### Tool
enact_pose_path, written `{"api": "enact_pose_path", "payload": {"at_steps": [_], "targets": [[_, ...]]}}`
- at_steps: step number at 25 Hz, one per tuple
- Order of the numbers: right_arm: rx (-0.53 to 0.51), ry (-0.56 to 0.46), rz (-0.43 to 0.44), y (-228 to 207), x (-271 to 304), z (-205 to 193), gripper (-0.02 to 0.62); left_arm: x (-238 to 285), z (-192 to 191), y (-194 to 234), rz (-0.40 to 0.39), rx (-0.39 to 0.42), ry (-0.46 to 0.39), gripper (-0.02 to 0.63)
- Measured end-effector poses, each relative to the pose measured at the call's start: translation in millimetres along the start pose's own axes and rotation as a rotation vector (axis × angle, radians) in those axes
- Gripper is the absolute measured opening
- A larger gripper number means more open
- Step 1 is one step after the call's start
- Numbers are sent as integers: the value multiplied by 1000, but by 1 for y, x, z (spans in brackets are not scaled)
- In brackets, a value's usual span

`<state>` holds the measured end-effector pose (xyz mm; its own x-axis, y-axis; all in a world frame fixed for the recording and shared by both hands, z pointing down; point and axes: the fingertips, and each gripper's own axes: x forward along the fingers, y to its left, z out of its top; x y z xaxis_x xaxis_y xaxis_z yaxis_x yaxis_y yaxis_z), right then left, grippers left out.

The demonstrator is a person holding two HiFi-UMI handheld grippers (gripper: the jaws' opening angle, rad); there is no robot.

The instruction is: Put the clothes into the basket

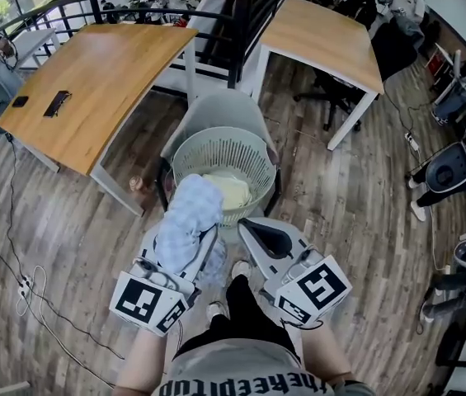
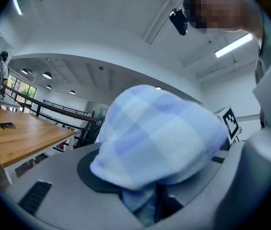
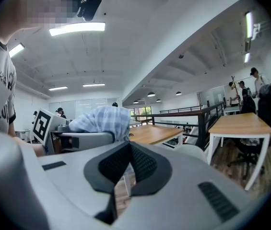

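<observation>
Blue cloth (image 1: 190,213), pinched by the left gripper (image 1: 181,250), points lengthwise toward the basket (image 1: 185,147).

The checked cloth (image 1: 190,221) is pale blue and white, the garment (image 1: 233,190) cream, the lattice basket (image 1: 216,145) white.

Here's the light-blue and white checked cloth (image 1: 187,225), bunched into a soft, rounded mound. Its lower fold is pinched in the left gripper (image 2: 148,201), jaws closed on the fabric, and the rest billows up over them. It hangs clear of the floor, just short of the laundry basket (image 1: 255,151) on the near side, and from the head view its top overlaps the near rim. The basket is round, pale, slotted plastic, standing upright. Down inside lies a pale yellow garment (image 1: 229,190), crumpled toward the near wall. It could be a towel or a shirt; it's hard to tell from up here.
</observation>
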<state>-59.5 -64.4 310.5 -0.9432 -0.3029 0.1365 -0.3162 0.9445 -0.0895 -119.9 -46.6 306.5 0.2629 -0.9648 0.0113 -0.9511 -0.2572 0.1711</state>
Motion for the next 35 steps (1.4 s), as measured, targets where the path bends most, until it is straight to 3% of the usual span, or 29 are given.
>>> {"api": "enact_pose_path", "payload": {"at_steps": [18,35], "targets": [[4,26,78,-67,50,7,9,64,5,46,79,-12,6,190],[17,34,167,-128,78,12,11,130,10,62,144,-7,13,190]]}}
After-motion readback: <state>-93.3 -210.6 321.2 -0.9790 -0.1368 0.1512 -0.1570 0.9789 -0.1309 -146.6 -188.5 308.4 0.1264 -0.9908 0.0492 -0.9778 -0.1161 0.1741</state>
